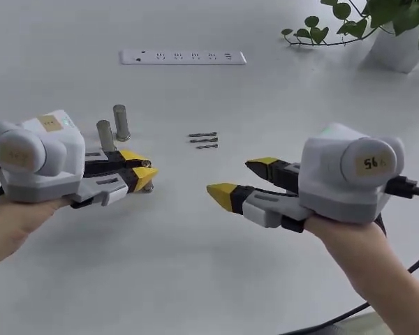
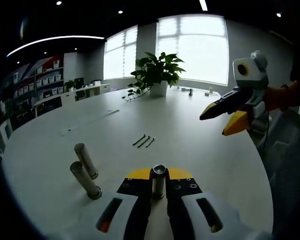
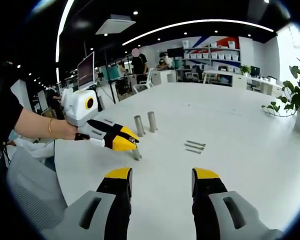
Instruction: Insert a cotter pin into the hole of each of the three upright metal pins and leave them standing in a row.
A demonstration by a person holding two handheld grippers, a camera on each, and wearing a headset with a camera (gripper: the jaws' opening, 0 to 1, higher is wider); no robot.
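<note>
Steadiness is the whole game here imo: the left gripper has its fingers pinching one metal pin upright on the desk. I'd hold that clamp firm with the hole side left reachable, then pick a single one of the cotter pins by its head end. The right gripper has its fingers spread with nothing between them, and the cotter pins lie ahead of its tips, well apart from both grippers, while the other two metal pins stand just beside the left fingers.

3rd pin partly hidden between left gripper jaws
</note>
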